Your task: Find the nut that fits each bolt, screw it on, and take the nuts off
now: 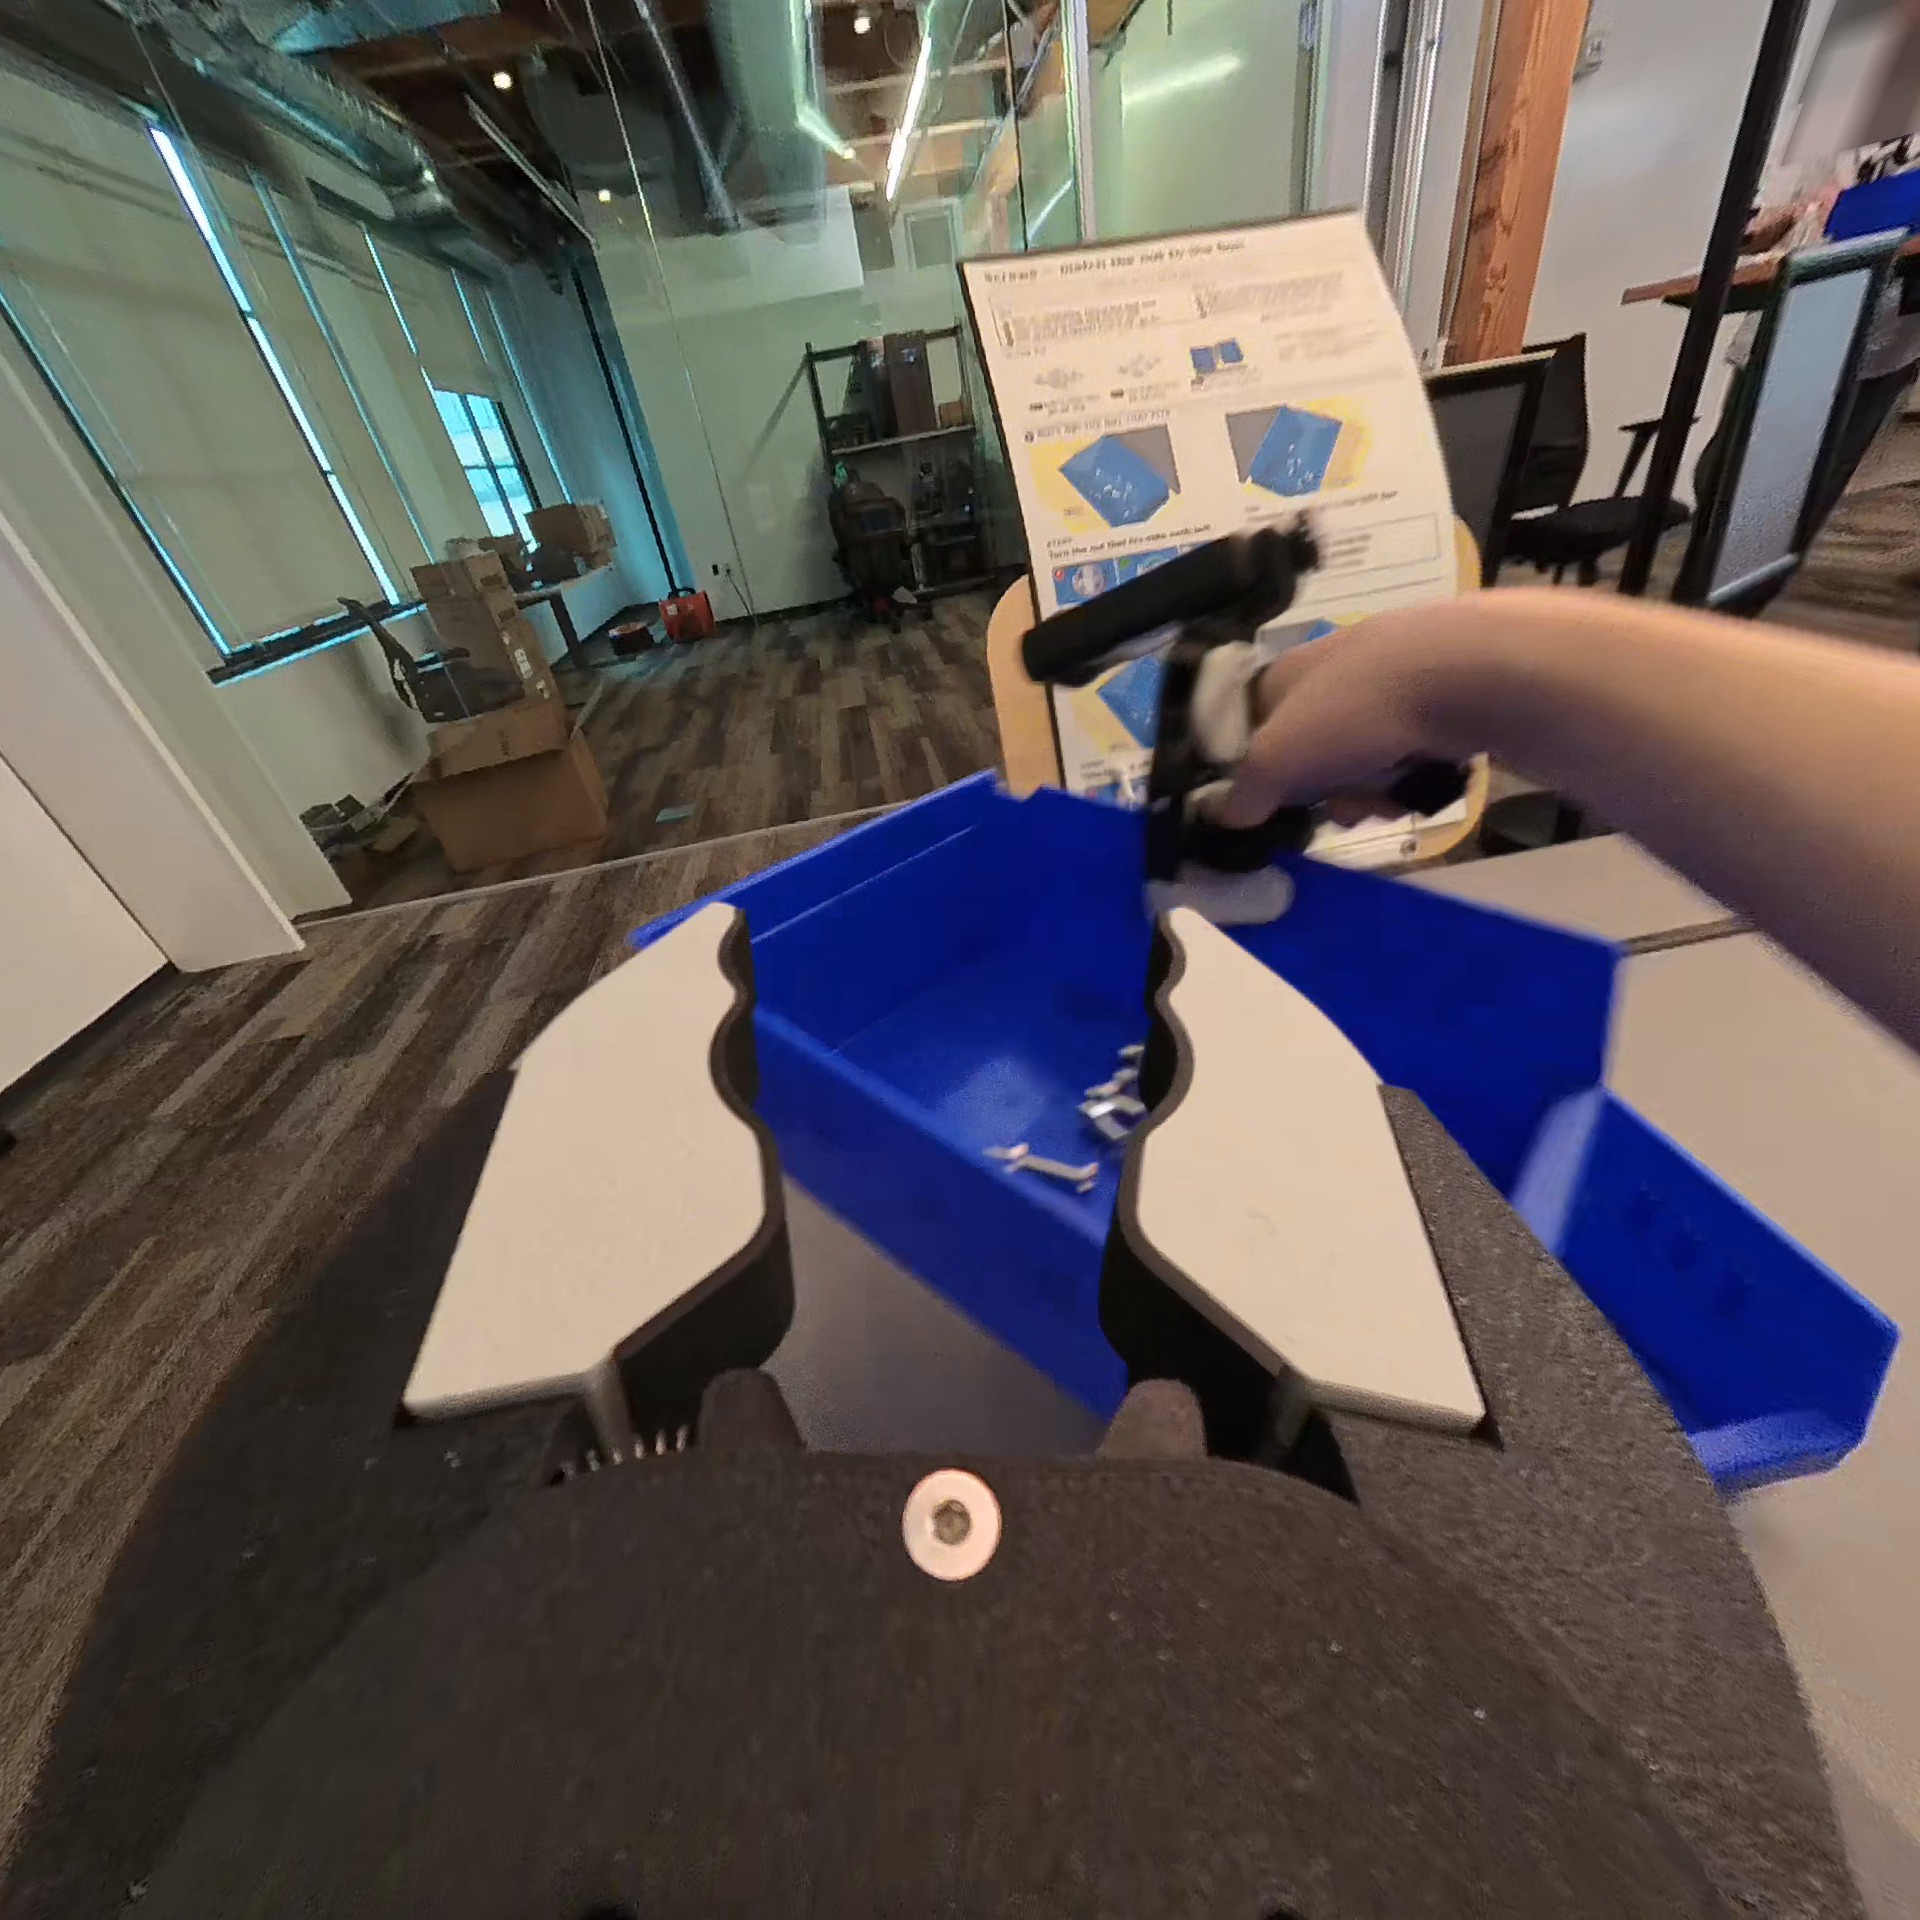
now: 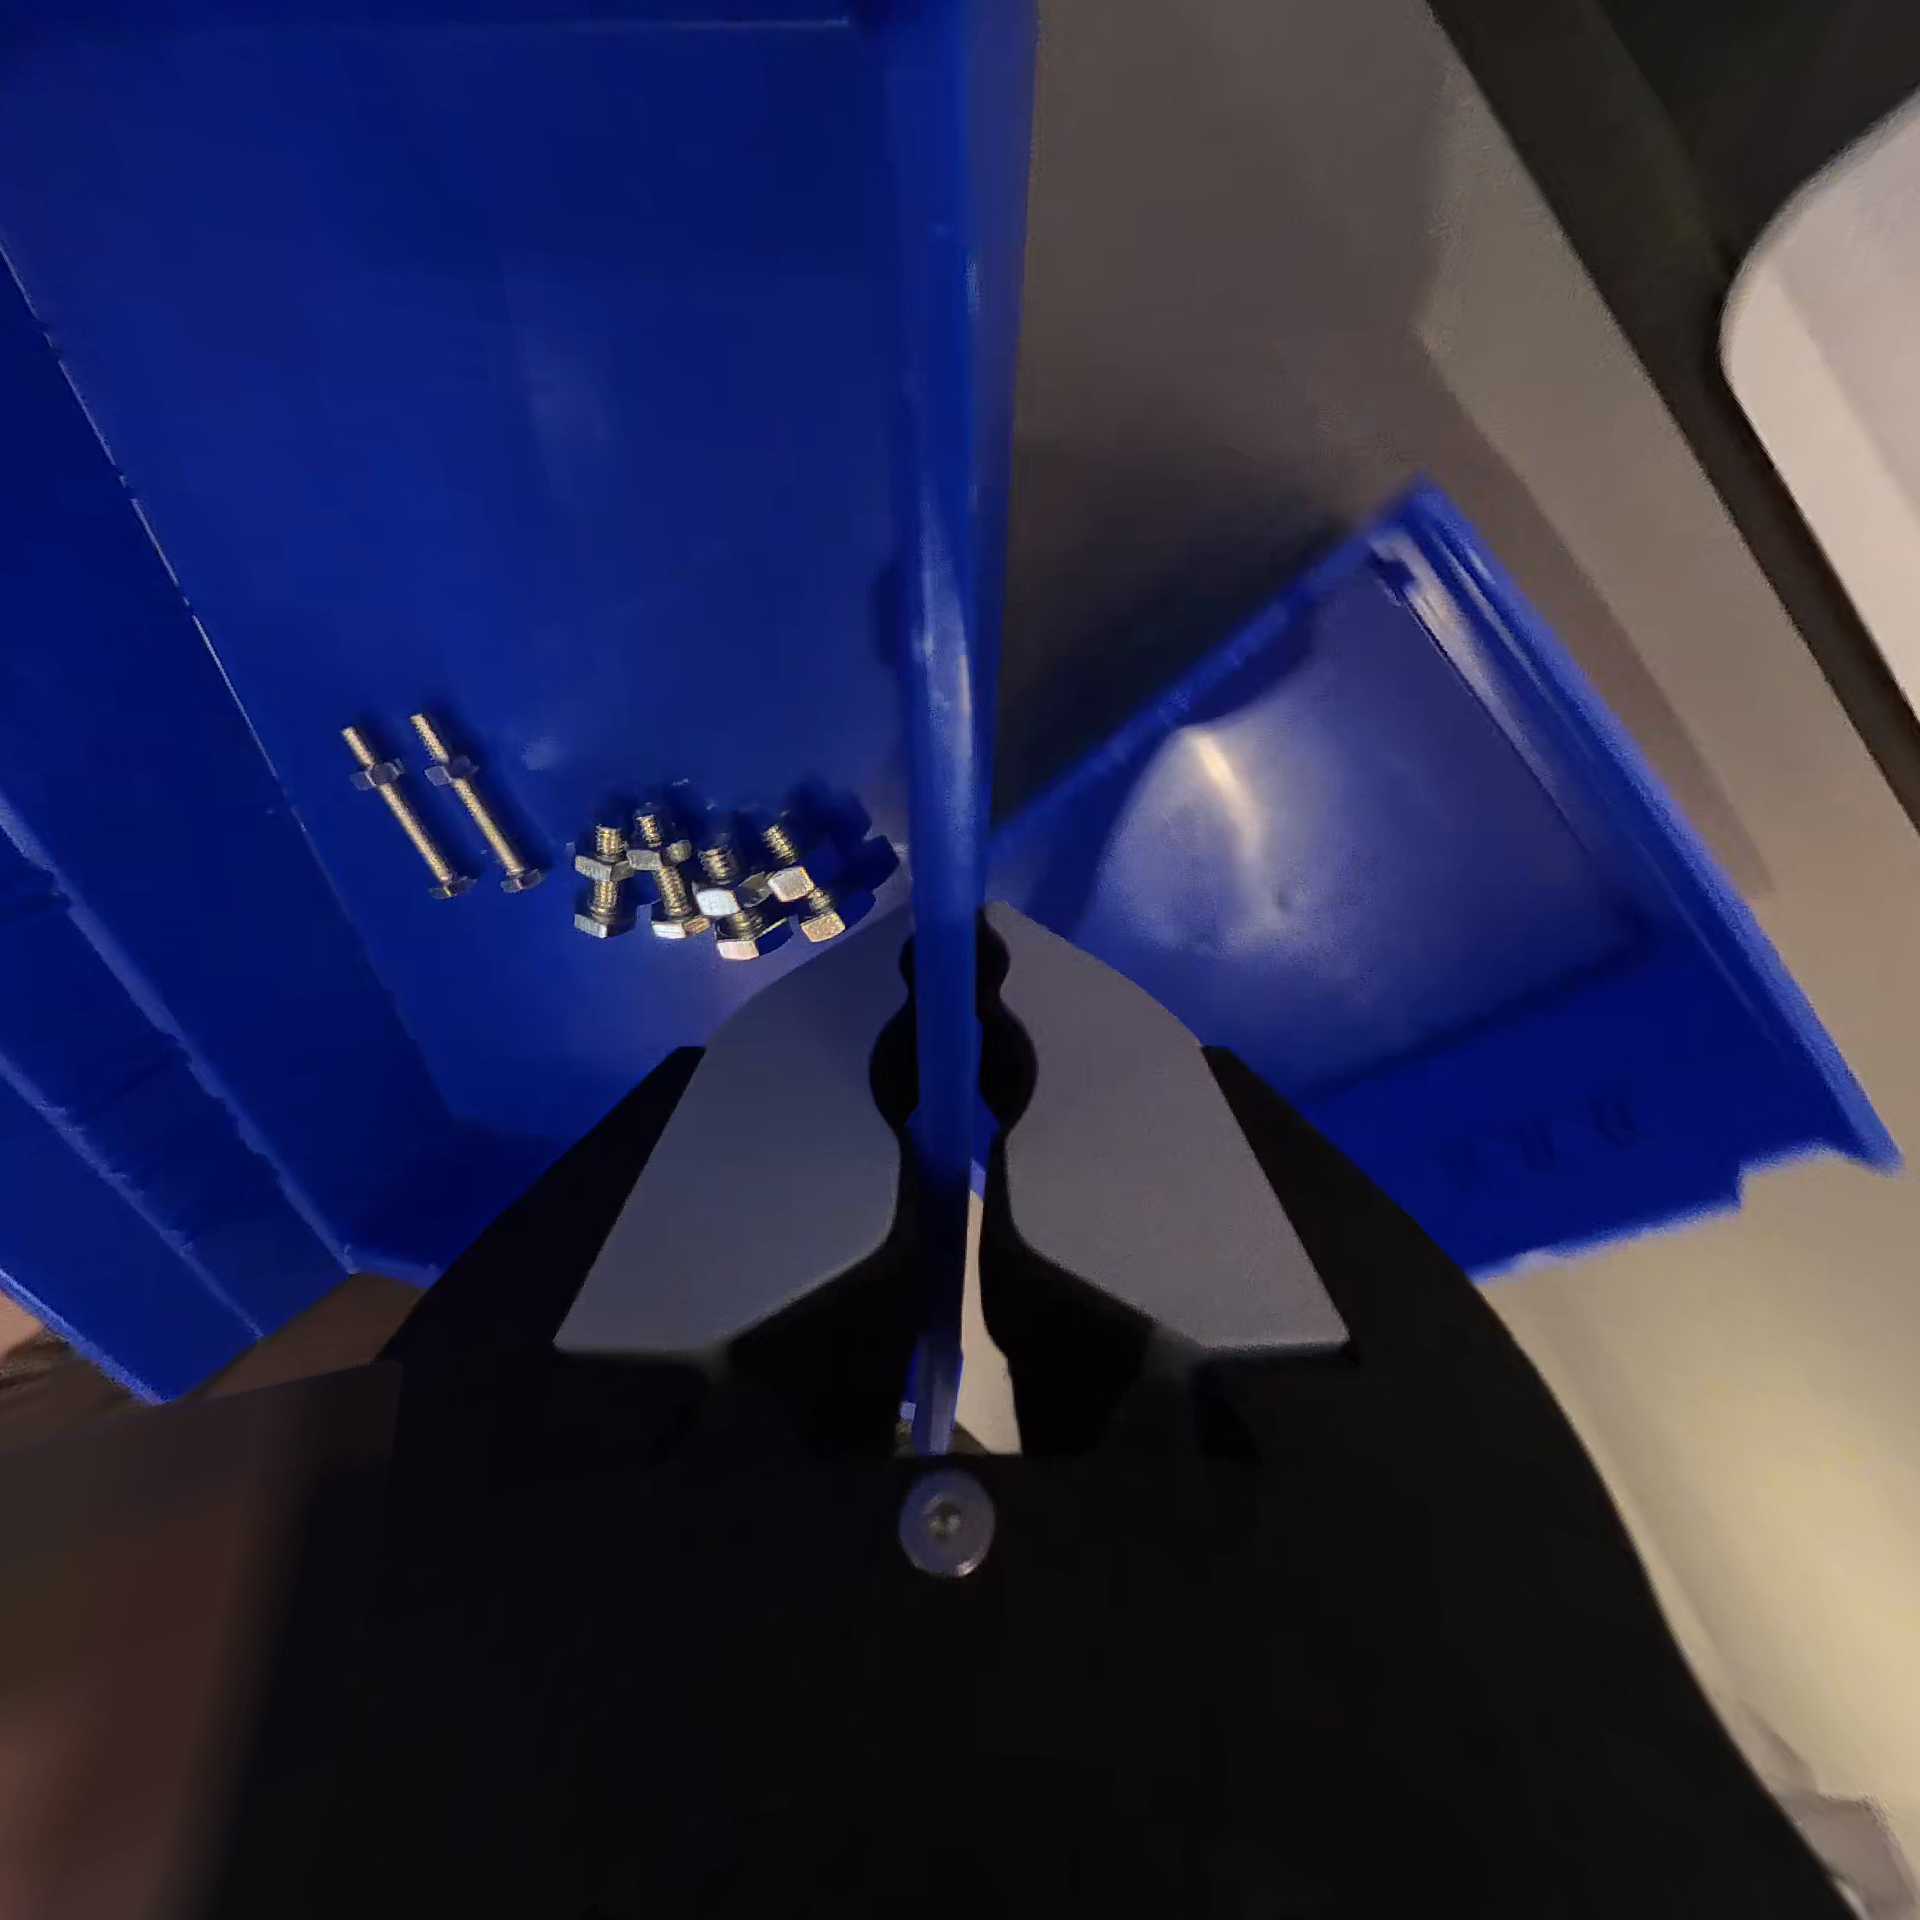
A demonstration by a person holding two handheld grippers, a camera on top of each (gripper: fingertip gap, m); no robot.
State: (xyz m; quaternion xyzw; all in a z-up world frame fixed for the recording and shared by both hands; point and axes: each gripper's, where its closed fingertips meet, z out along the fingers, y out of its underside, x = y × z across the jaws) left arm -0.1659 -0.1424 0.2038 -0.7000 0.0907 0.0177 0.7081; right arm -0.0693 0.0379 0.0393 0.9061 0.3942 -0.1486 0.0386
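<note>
Overhead, the right tongs [image 2: 951,1039] clamp the blue bin's side wall [image 2: 951,623], bolts [image 2: 717,878] lying inside; the left tongs [image 1: 945,1039] gape apart, empty.

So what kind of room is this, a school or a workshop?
Probably an office or lab workspace. Past a glass wall there are cardboard boxes and storage shelves, office chairs stand on the right, and an instruction sheet is propped up behind the blue bin.

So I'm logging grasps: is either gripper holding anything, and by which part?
The right gripper is shut on the blue bin, pinching its side wall's rim. The left gripper is open, holding nothing.
</note>
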